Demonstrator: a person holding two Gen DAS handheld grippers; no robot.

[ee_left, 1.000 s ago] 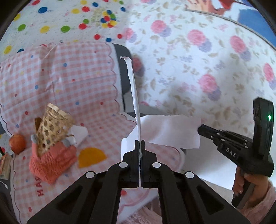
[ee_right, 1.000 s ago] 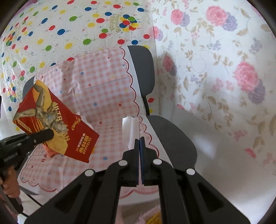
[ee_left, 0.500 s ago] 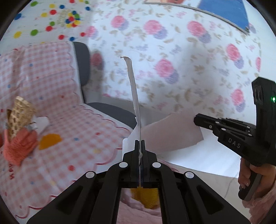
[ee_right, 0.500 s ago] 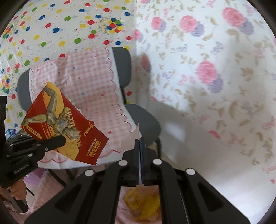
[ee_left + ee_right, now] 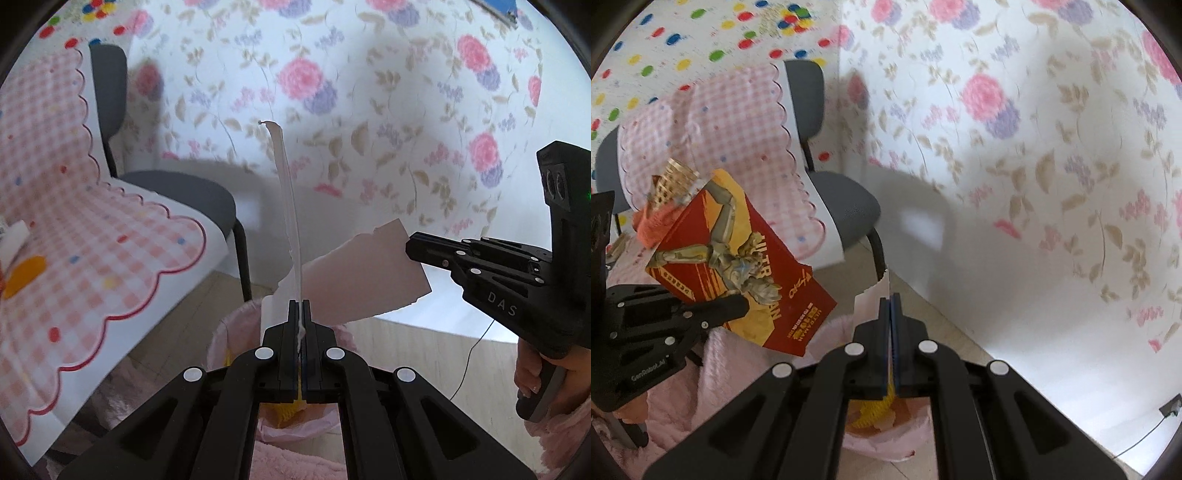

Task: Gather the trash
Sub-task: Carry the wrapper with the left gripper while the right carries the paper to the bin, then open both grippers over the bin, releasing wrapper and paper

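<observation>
My left gripper (image 5: pixel 300 308) is shut on a red and yellow cardboard sheet, seen edge-on in its own view (image 5: pixel 291 221) and face-on in the right wrist view (image 5: pixel 738 258). My right gripper (image 5: pixel 889 301) is shut on a torn white card piece (image 5: pixel 875 295), which shows in the left wrist view (image 5: pixel 365 280). Both pieces hang above a pink-lined trash bin (image 5: pixel 236 332) on the floor, with yellow trash (image 5: pixel 875 410) inside it.
A grey chair (image 5: pixel 846 192) draped in a pink checked cloth (image 5: pixel 74 240) stands to the left. On it lie an orange knitted item and a gold mesh cone (image 5: pixel 670 181). A floral sheet (image 5: pixel 369 110) hangs behind. Wooden floor lies below.
Both grippers have swung right and down from over the chair seat to above the pink-lined bin, each still holding its card piece. The chair has slid to the left of view.
</observation>
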